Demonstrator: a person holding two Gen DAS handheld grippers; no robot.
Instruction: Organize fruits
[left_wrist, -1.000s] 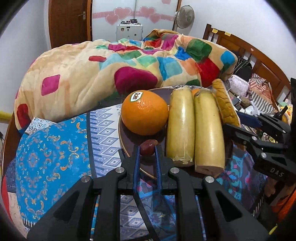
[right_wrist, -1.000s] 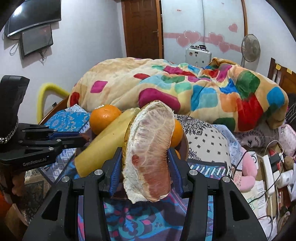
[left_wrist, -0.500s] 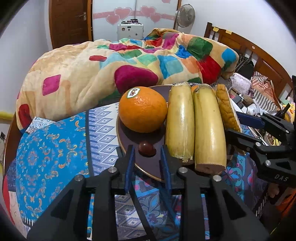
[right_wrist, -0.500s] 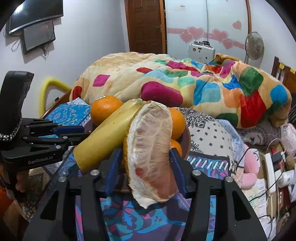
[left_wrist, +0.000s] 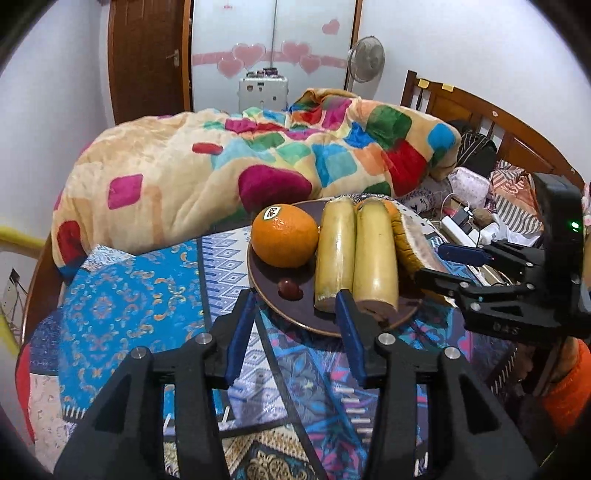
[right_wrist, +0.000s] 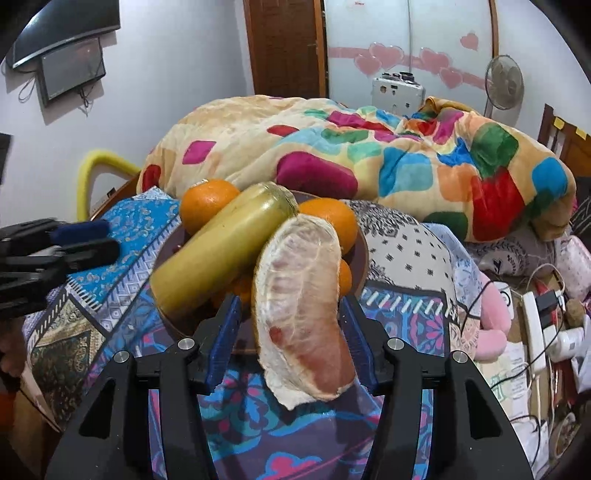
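The left gripper (left_wrist: 295, 299) hangs over the near rim of the dark brown round plate (left_wrist: 266, 288), its jaws opening; nothing sits between the blue ribbed pads (left_wrist: 238, 332), and the small dark red fruit (left_wrist: 290, 288), smooth and glossy, lies on the plate just beyond the fingertips, apart from them. The right gripper (right_wrist: 291, 306) has its jaws partly spread around a large peeled pomelo segment (right_wrist: 301, 306); a gap shows between the left pad and the segment, while contact on the right side cannot be told, so the pads do not visibly clamp it. The segment is crescent-shaped, with a pale, veined membrane over pinkish flesh, and its far end leans on the fruit on the plate. On the plate, a round orange (left_wrist: 284, 236) with a dimpled skin and a sticker sits at the left side in the left wrist view. Just beside it lie two thick, cylindrical yellow-green fruit pieces (left_wrist: 354, 254), smooth-skinned with cut flat ends, side by side and touching. The plate rests on a patterned blue and purple cloth (left_wrist: 129, 295). Behind it lies a bulky plush blanket (left_wrist: 177, 177) with coloured patches.
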